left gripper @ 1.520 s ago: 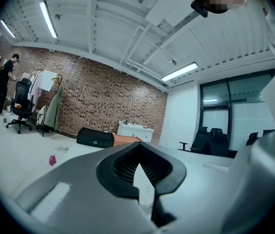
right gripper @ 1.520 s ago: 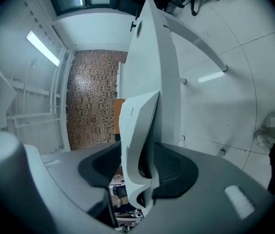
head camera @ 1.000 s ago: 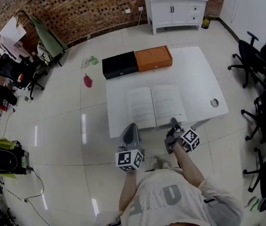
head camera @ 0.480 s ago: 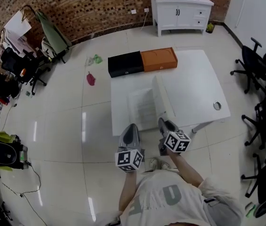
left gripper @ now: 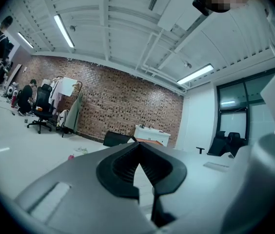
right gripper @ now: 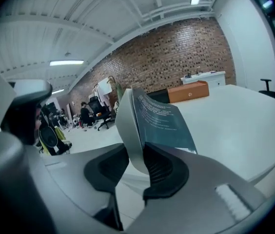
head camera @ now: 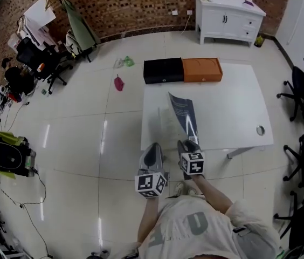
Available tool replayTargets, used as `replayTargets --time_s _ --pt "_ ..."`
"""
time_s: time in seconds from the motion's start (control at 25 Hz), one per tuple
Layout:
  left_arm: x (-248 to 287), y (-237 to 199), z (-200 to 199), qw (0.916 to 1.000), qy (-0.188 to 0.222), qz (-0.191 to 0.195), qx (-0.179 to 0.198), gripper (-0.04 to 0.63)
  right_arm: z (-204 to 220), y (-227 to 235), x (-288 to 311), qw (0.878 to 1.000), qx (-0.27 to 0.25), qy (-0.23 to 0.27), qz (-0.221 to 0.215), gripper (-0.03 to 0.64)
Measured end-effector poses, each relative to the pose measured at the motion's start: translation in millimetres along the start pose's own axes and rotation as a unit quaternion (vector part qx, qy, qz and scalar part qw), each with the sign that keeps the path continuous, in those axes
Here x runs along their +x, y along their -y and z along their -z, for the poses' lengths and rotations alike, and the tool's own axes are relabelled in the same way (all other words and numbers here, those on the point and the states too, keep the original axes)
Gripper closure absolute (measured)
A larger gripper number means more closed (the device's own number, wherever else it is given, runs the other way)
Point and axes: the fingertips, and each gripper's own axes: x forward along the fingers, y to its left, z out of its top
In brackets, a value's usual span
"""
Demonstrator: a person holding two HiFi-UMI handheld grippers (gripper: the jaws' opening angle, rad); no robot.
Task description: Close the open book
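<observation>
The book lies on the white table near its front edge. Its right half stands up on edge, dark cover facing right, over the flat left pages. My right gripper grips the lower edge of that raised half; in the right gripper view the book sits between the pads of the right gripper, whose jaws are opening slightly. My left gripper hovers at the table's front edge left of the book, and the left gripper is shut on nothing.
A black box and an orange box lie end to end at the table's far edge. A small round object sits at the right edge. Office chairs stand to the right, a white cabinet beyond.
The book's right half has risen from flat to upright and swung leftward. My right gripper moved left with it and rolled. The left gripper shifted only a little.
</observation>
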Motion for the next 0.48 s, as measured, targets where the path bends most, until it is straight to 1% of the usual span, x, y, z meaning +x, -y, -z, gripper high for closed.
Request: replayTargets --time_s 0.08,0.2,0.24,0.28,0.32,0.36,0.4,0.48 --pt "-4 -5 -2 1.0000 0.003 -0.006 0.000 0.584 9 -4 8 0.999 -0.029 -0.021 0.002 0.509" --pt "-9 -16 -6 0.9999 0.008 -0.015 -0.002 0.584 17 -13 19 0.997 -0.058 -0.053 -0.001 0.482" --pt "-10 -19 -7 0.9998 0.009 -0.017 -0.003 0.584 20 -18 21 0.995 -0.073 -0.062 -0.007 0.461" --pt "-12 -22 -7 0.9998 0.010 -0.019 -0.003 0.584 24 -24 22 0.993 -0.092 -0.069 -0.015 0.428" --pt "-12 -25 -7 0.9997 0.011 -0.021 -0.005 0.584 27 -30 22 0.991 -0.109 -0.072 -0.022 0.397" --pt "-12 -26 -7 0.9997 0.012 -0.022 -0.007 0.584 28 -33 23 0.990 -0.117 -0.069 -0.026 0.384" --pt "-12 -26 -8 0.9997 0.012 -0.022 -0.009 0.584 29 -32 24 0.991 -0.111 -0.063 -0.028 0.405" --pt "-10 -24 -9 0.9998 0.013 -0.016 -0.009 0.584 25 -29 22 0.995 -0.075 -0.060 -0.039 0.408"
